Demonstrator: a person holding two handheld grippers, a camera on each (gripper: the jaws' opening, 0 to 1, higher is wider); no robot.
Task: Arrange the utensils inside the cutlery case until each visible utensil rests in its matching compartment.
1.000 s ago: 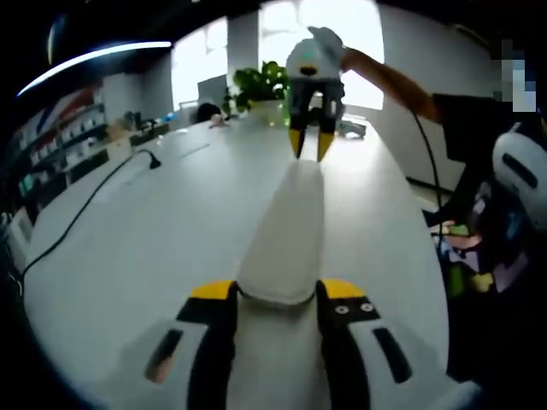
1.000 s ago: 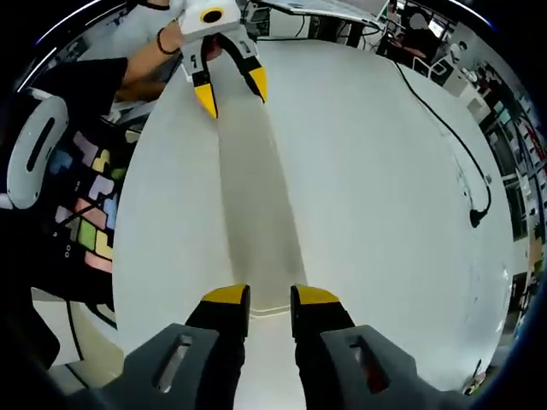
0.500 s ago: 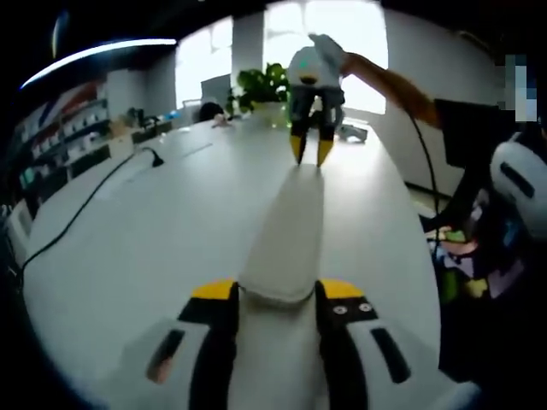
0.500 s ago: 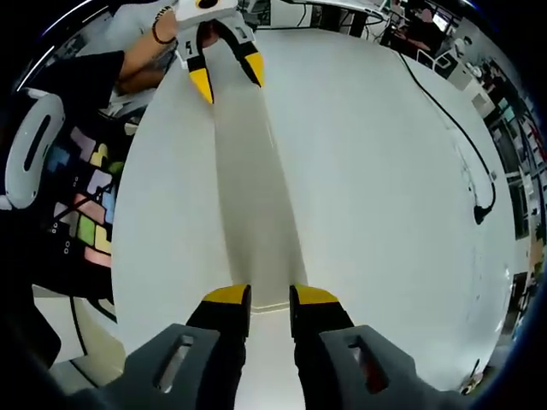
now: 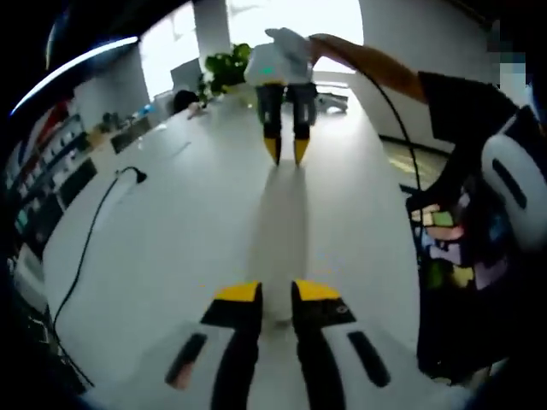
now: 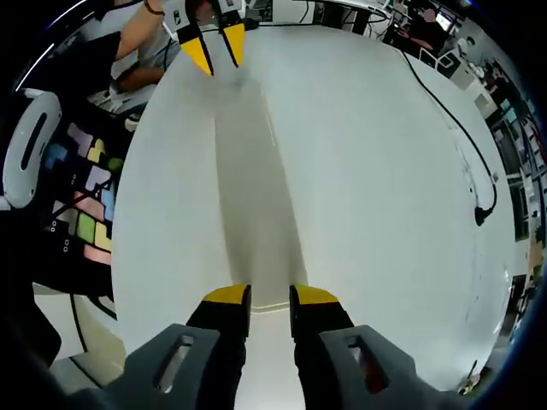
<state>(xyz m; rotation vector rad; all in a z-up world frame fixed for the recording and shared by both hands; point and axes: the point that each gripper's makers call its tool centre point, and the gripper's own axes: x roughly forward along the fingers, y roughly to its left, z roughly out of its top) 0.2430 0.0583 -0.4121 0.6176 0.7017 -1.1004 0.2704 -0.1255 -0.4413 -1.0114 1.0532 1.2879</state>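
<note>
Left gripper view has the left gripper (image 5: 275, 295) at the bottom centre, its yellow-tipped jaws drawn close on the near end of a long white cutlery case (image 5: 279, 232) that runs up the middle of the white table (image 5: 171, 248). At the far end, upper centre, the right gripper (image 5: 285, 151) meets the case with its jaws nearly together; whether they pinch it I cannot tell. This view alone takes in a potted plant (image 5: 224, 70) at the top, bright windows, and a black cable (image 5: 94, 231) on the left.

The right gripper view reverses things: the right gripper (image 6: 268, 301) sits at the bottom centre, jaws narrowly parted at the case's (image 6: 254, 188) end, and the left gripper (image 6: 214, 56) is at upper left. A black cable (image 6: 461, 154) runs down the right side of the table (image 6: 385, 213).
</note>
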